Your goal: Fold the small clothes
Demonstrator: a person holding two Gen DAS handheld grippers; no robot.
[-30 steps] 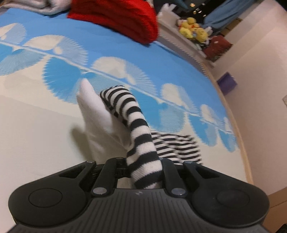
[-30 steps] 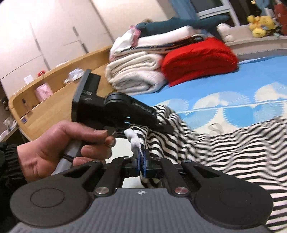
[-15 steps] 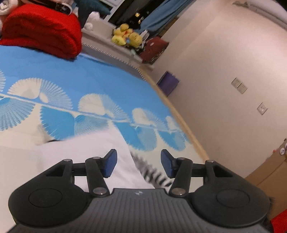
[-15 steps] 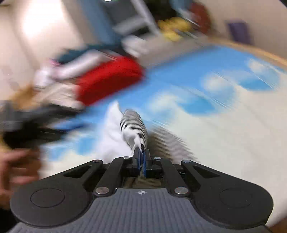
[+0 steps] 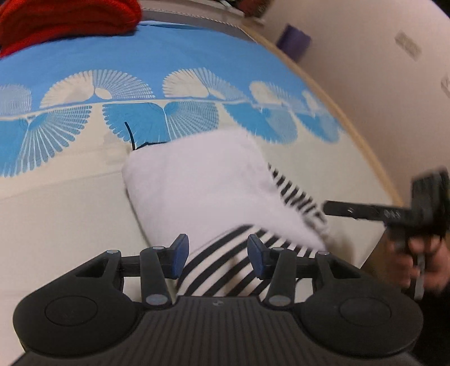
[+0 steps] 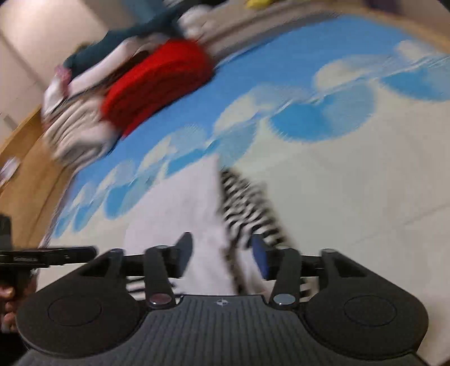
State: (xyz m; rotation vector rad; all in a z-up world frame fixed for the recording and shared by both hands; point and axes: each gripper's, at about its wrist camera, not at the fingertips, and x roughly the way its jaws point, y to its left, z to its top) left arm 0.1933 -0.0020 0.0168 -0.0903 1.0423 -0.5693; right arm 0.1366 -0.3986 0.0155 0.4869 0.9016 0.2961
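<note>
A small garment, black-and-white striped outside and white inside (image 5: 219,185), lies folded on the blue and cream bedsheet (image 5: 70,219). Its striped end (image 5: 222,267) runs between the blue pads of my left gripper (image 5: 218,256); the jaws stand apart, are closing, and do not press the cloth. In the blurred right wrist view the garment (image 6: 182,214) lies under my right gripper (image 6: 222,253), whose jaws are opening and clear of the cloth. One of the right gripper's fingers (image 5: 351,211) shows at the garment's right side, held by a hand (image 5: 422,253).
A folded red blanket (image 5: 64,17) lies at the back of the bed, beside a stack of pale folded towels (image 6: 76,129). The wooden bed edge (image 5: 365,146) curves along the right. A purple box (image 5: 294,42) stands by the wall beyond it.
Both grippers were shut on the striped garment and have let it go. It now lies on the sheet with the white side folded over. The right gripper swung across the bed.
</note>
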